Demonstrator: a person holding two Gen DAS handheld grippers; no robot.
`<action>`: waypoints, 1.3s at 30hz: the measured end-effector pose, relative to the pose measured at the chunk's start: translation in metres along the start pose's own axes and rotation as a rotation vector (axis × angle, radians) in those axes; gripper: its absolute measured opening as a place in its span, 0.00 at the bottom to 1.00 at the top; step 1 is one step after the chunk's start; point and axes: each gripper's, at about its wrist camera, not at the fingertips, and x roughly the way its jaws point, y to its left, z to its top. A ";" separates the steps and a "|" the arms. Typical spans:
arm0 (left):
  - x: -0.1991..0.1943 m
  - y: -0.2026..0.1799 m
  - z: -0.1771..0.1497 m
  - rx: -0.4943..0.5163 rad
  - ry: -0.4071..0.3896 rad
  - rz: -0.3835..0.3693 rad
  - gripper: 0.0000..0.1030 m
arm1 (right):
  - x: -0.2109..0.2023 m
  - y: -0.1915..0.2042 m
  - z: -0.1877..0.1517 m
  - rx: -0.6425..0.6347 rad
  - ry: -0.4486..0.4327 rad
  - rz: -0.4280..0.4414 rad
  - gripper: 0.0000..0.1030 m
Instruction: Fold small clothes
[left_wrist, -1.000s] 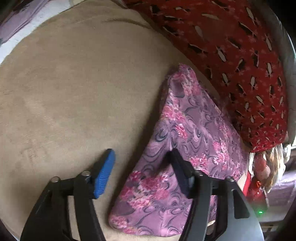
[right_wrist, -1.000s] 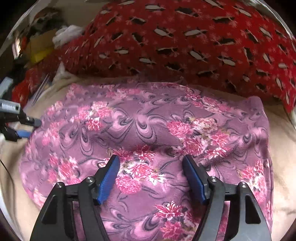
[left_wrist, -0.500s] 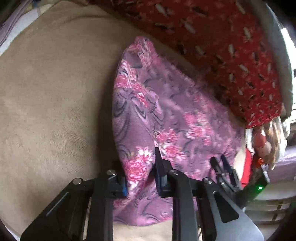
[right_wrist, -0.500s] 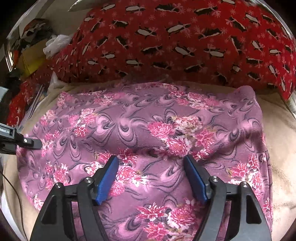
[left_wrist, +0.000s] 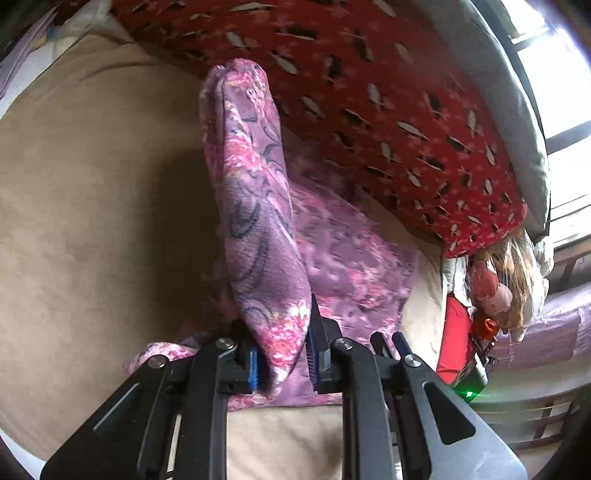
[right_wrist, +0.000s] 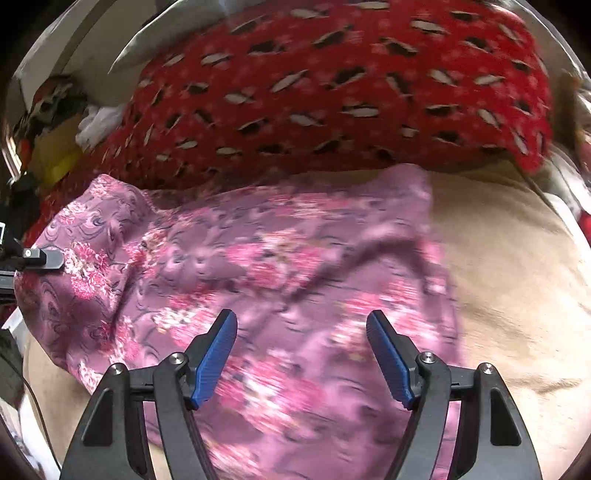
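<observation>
A purple floral garment (right_wrist: 280, 266) lies spread on a beige blanket (right_wrist: 517, 258). My left gripper (left_wrist: 282, 350) is shut on one edge of the garment (left_wrist: 258, 206), and the pinched fold stands lifted above the blanket, stretching away toward the red cushion. In the right wrist view that gripper shows at the far left, a black fingertip (right_wrist: 44, 258) on the cloth's left edge. My right gripper (right_wrist: 301, 354) hovers open above the near part of the garment, blue pads wide apart, nothing between them.
A red patterned cushion (right_wrist: 332, 92) lies along the far edge of the blanket, right behind the garment. A grey pillow (left_wrist: 509, 92) sits behind it. Clutter and a doll (left_wrist: 495, 284) sit off the bed's right side; bare beige blanket (left_wrist: 92, 221) stretches left.
My left gripper went from open beside the garment's edge to shut on it, then lifted the edge up. The right gripper shifted over the garment, staying open.
</observation>
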 end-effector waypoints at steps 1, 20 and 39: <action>0.002 -0.008 -0.002 0.005 -0.001 0.001 0.16 | -0.004 -0.008 -0.002 0.006 -0.006 -0.002 0.72; 0.118 -0.087 -0.050 0.122 0.177 0.047 0.71 | 0.005 -0.045 -0.050 -0.019 -0.019 0.084 0.76; 0.033 0.021 -0.095 -0.167 0.053 -0.192 0.72 | -0.029 -0.069 -0.001 0.146 -0.082 0.278 0.75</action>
